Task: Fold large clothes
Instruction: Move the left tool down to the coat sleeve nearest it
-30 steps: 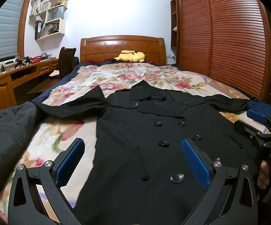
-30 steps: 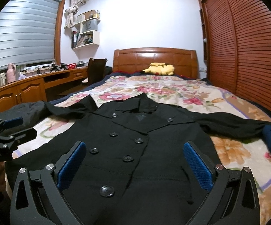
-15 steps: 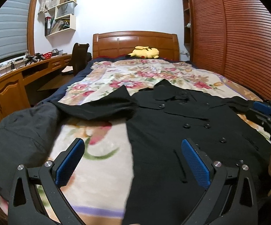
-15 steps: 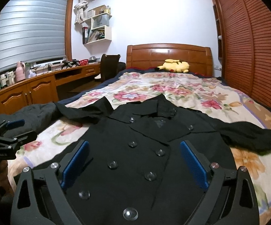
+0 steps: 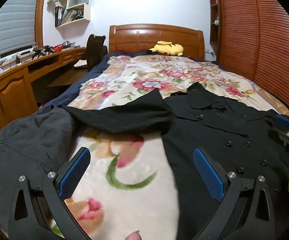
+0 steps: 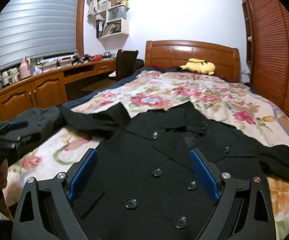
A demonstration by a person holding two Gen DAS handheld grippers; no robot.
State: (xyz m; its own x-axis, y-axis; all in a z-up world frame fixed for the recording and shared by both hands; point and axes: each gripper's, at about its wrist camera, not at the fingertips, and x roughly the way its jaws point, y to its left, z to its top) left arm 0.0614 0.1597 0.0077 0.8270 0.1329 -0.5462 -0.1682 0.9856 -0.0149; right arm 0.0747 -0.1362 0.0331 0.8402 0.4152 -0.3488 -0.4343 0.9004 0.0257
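Observation:
A black double-breasted coat (image 6: pixel 164 156) lies face up on the bed with its sleeves spread out. My right gripper (image 6: pixel 143 173) hovers over the coat's front; its jaws are closing a little but stand wide, with nothing pinched between the blue pads. My left gripper (image 5: pixel 141 172) is open above the floral blanket (image 5: pixel 154 76), just left of the coat (image 5: pixel 214 132) and below its outstretched sleeve (image 5: pixel 124 118). In the left wrist view the right gripper (image 5: pixel 286 129) shows at the right edge; in the right wrist view the left gripper (image 6: pixel 12 128) shows blurred at the left.
A dark grey jacket (image 5: pixel 24 146) is heaped on the bed's near left corner. A yellow plush toy (image 5: pixel 167 48) rests by the headboard. A wooden desk (image 6: pixel 44 84) and chair (image 6: pixel 124 64) run along the left; slatted wardrobe doors (image 5: pixel 264 40) line the right.
Both grippers have moved leftward. The left one went from over the coat's front to over the blanket beside the coat's edge. The right one's jaws have narrowed slightly.

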